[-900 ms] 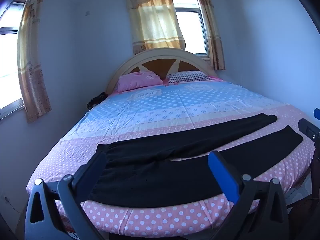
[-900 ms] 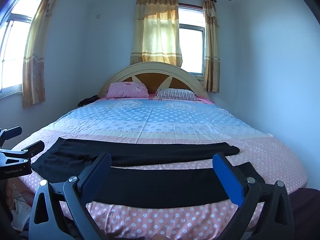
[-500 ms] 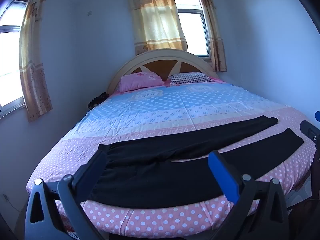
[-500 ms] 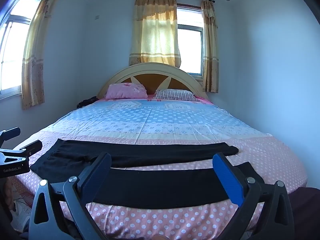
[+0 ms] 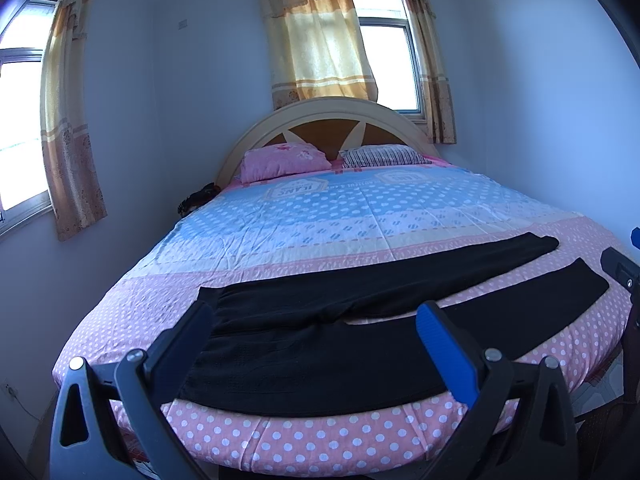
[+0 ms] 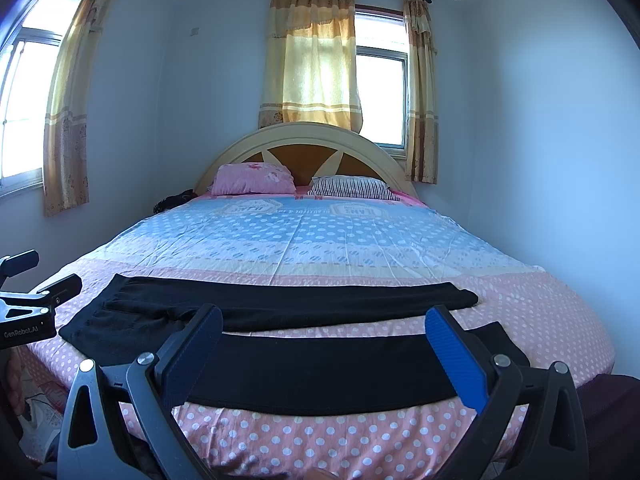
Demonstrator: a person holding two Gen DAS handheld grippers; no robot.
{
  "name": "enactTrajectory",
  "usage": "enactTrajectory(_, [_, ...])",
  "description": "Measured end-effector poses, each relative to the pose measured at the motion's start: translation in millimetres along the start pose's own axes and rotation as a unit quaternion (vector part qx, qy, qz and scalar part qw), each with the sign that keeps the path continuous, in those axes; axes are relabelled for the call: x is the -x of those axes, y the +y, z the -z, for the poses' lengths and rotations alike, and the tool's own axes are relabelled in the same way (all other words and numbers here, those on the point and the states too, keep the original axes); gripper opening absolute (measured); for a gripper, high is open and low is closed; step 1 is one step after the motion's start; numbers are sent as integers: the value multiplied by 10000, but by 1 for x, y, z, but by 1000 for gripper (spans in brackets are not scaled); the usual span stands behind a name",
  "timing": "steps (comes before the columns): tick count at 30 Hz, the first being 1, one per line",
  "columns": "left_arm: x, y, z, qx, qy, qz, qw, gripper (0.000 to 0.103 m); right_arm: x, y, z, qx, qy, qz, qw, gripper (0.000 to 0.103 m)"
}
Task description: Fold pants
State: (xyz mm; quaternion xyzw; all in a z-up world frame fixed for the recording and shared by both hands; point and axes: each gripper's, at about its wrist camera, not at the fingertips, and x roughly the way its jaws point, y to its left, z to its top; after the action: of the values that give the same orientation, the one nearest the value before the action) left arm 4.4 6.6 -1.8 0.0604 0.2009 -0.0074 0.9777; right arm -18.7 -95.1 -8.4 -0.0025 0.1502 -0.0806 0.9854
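The bed (image 5: 360, 216) fills your view, and the black pants (image 5: 320, 352) lie flat across its foot end, long axis running side to side, waistband on your left and both leg cuffs on your right. Your left gripper (image 5: 316, 332) hangs wide open and empty nearest the waistband. Your right gripper (image 6: 324, 336), equally open and empty, is nearer the cuffs.

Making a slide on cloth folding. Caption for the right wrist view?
Open right gripper faces black pants spread flat across the foot of a polka-dot bed.
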Motion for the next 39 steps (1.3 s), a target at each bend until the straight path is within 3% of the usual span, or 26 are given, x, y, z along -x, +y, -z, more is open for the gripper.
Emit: enactTrajectory(39, [0,5,0,47,51,-19,10000,103,-5,4,5,30,95,70,9999,102])
